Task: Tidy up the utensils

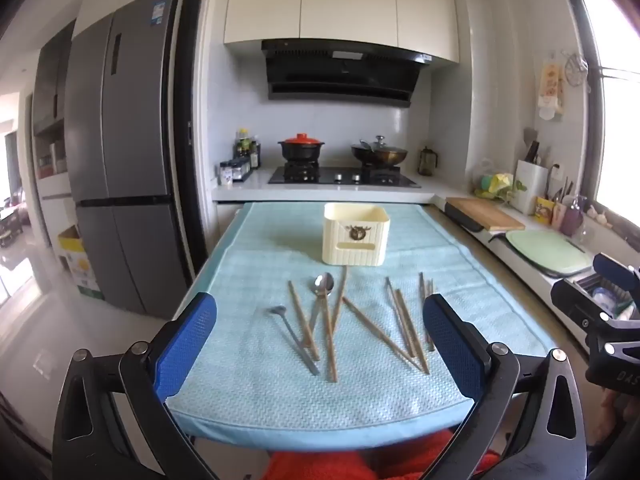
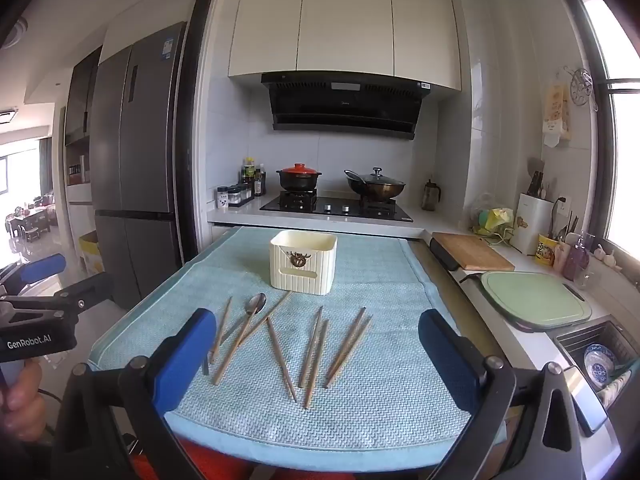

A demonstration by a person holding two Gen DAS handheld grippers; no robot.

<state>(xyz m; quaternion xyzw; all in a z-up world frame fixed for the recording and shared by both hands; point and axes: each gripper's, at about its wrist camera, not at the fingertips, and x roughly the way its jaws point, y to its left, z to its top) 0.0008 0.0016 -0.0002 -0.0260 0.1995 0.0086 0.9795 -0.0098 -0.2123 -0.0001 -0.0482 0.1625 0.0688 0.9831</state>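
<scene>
Light-blue textured towel [image 1: 460, 280] covers table. Cream ribbed plastic holder box [image 1: 356, 234] upright at far centre of towel, well apart from both grippers. Left gripper [image 1: 320, 344] blue pads spread wide, holding nothing, over near towel edge. Right gripper [image 2: 316, 356] likewise spread wide, holding nothing. Brown wooden chopsticks [image 2: 280, 354] scattered loose on towel before box, some crossing. Two steel spoons [image 1: 322, 286] among left-side chopsticks, one near box, other nearer the left gripper.

This is a home kitchen: a black gas hob [image 2: 336, 207] carries a red-lidded black clay pot [image 2: 298, 178] and a glass-lidded wok [image 2: 375, 185] beneath a black range hood [image 2: 345, 105], white wall cabinets [image 2: 345, 26] and a tall grey refrigerator [image 2: 134, 168].
</scene>
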